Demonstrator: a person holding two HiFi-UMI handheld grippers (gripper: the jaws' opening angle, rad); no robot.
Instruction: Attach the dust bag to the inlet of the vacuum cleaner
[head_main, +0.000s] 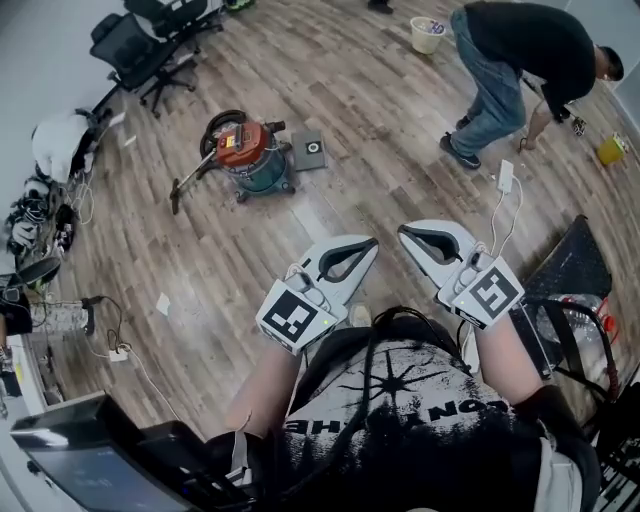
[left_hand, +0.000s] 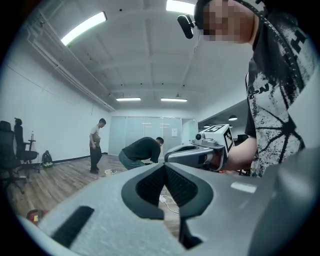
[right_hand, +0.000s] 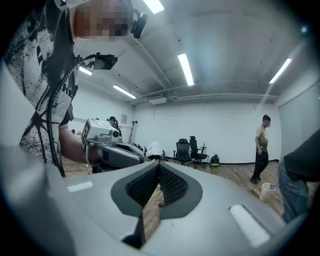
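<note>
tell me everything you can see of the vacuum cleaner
The vacuum cleaner is a canister type standing upright on the wooden floor. It has an orange-red top with a black handle and a teal drum below. A black hose loops at its top, and a wand lies on the floor toward the picture's left. A grey square object sits right beside it.

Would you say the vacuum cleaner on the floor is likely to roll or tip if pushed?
The vacuum cleaner looks squat and drum-shaped, so it is probably hard to tip. Its hose would likely drag floppily behind.
</note>
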